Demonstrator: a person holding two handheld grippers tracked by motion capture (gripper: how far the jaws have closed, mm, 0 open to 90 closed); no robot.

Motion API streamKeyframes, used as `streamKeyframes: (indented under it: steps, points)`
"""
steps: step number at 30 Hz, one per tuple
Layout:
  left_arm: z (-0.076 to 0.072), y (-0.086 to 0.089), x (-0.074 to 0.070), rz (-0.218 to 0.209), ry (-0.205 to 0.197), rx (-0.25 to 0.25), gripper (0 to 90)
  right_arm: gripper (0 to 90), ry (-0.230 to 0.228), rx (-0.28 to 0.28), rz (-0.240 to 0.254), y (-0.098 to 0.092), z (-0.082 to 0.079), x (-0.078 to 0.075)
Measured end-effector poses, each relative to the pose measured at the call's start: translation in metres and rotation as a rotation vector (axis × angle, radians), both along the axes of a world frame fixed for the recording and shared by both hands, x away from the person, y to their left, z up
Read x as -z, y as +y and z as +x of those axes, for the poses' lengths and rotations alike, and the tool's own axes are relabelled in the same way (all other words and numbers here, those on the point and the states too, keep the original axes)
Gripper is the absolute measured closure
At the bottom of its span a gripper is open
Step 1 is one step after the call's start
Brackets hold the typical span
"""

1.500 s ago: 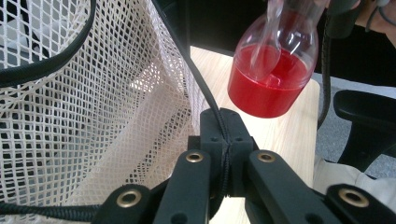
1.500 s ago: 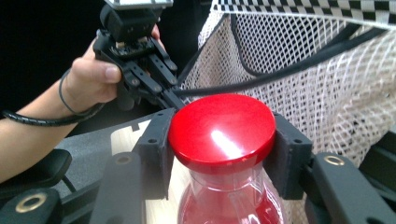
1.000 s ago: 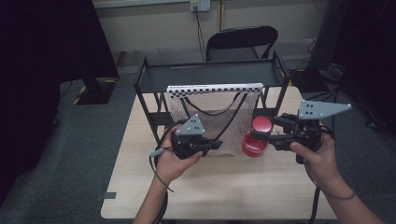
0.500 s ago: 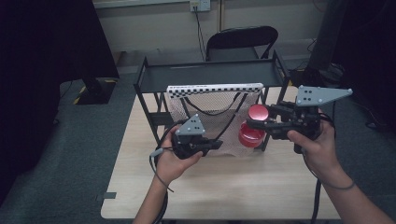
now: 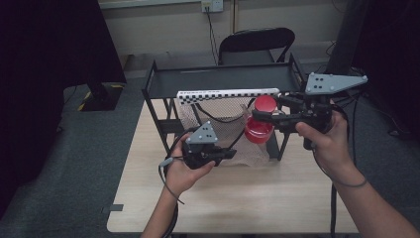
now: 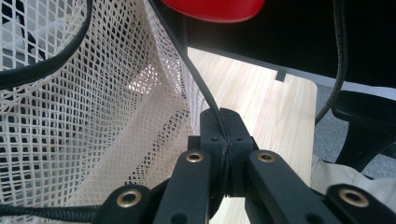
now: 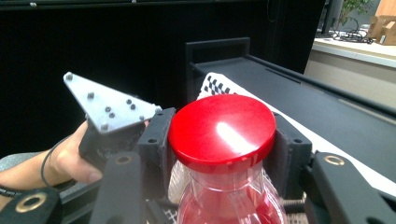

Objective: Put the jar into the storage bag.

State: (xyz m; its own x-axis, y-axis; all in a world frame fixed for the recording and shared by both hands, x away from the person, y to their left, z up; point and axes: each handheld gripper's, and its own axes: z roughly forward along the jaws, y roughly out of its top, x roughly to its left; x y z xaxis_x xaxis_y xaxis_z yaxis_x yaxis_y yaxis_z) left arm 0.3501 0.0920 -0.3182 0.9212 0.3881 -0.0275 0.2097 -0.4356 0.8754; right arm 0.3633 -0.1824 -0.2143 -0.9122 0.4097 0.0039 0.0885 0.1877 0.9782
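Note:
A clear bottle of red liquid (image 5: 257,133) with a red cap (image 7: 222,128) hangs in the air beside the black rack, just under the checkered bar (image 5: 228,93). My right gripper (image 5: 262,115) is shut on the bottle's neck below the cap; its jaws flank the neck in the right gripper view. A white mesh bag (image 6: 93,116) hangs from that bar down to the table. My left gripper (image 6: 223,140) is shut on the bag's black drawstring cord (image 6: 205,93), low at the bag's front (image 5: 229,154). The bottle's base (image 6: 215,7) shows above the left jaws.
The black metal rack (image 5: 218,74) stands at the table's far side, with a flat shelf on top and thin legs. A black chair (image 5: 257,44) is behind it. The wooden table (image 5: 247,198) stretches toward the person. Cables trail from both grippers.
The right gripper has lifted the bottle up and slightly left, from beside the bag to the height of the checkered bar. The left gripper has stayed put on the cord.

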Motion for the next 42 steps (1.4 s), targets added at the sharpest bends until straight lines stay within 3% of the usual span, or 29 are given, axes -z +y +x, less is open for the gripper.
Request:
streamKeyframes:
  steps: [12, 34, 42]
  points:
    - [-0.001, 0.0, -0.001, -0.001, -0.006, 0.004, 89.2, 49.4, -0.008, 0.011, 0.03, 0.018, 0.011, -0.006]
    - [-0.003, 0.001, -0.005, -0.006, -0.013, 0.01, 89.2, 49.3, -0.029, 0.004, 0.061, 0.053, 0.024, 0.012]
    - [-0.003, 0.002, -0.005, -0.011, -0.015, 0.011, 89.2, 49.4, -0.025, 0.007, 0.085, 0.057, 0.025, 0.006]
